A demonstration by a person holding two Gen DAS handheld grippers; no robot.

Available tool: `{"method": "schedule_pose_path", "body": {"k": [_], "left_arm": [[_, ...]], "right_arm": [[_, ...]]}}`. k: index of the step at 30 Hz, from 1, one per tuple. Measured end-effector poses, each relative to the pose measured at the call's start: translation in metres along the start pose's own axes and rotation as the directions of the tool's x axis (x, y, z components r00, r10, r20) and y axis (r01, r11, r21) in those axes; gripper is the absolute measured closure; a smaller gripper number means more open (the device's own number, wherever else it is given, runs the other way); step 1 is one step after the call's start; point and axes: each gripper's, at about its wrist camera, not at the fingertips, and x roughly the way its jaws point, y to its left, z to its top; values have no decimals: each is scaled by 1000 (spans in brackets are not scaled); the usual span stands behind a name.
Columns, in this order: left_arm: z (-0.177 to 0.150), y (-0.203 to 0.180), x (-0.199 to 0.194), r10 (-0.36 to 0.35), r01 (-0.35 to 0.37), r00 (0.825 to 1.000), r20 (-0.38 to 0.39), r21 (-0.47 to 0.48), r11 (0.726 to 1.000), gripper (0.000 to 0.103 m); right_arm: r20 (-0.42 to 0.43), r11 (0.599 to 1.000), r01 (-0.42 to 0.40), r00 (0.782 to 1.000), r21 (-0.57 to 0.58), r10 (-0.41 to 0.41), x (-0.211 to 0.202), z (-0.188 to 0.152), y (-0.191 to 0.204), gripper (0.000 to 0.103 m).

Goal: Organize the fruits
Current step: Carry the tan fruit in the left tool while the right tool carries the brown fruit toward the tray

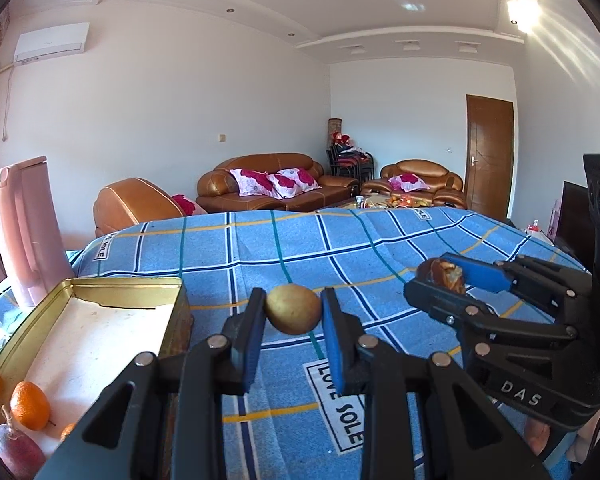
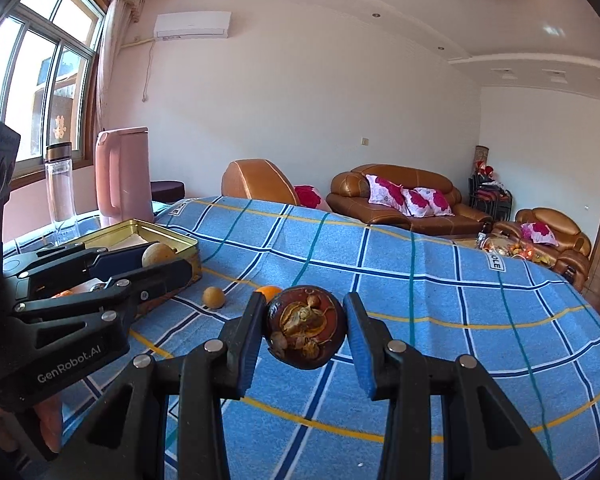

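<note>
On the table, the gold tin already holds oranges; the left gripper clamps a tan fruit, the right gripper a mangosteen; two small fruits look left on the cloth

A glossy gold metal tin sits on matt checked cloth; brown sofas look shiny leather.

Bright daylight enters through the window at far left. Glare streaks the ceiling. Fisheye distortion bends the edges.
</note>
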Motion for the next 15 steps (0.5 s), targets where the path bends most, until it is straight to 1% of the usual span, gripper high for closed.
{"method": "schedule_pose_path", "body": {"k": [8, 15], "left_arm": [[0, 26, -23, 40, -39, 999, 5, -18, 999, 74], [-1, 43, -38, 64, -64, 998, 16, -28, 998, 74]], "right_arm": [[-18, 997, -77, 997, -19, 77, 6, 4, 35, 61], [-22, 991, -126, 992, -48, 125, 9, 8, 62, 61]]}}
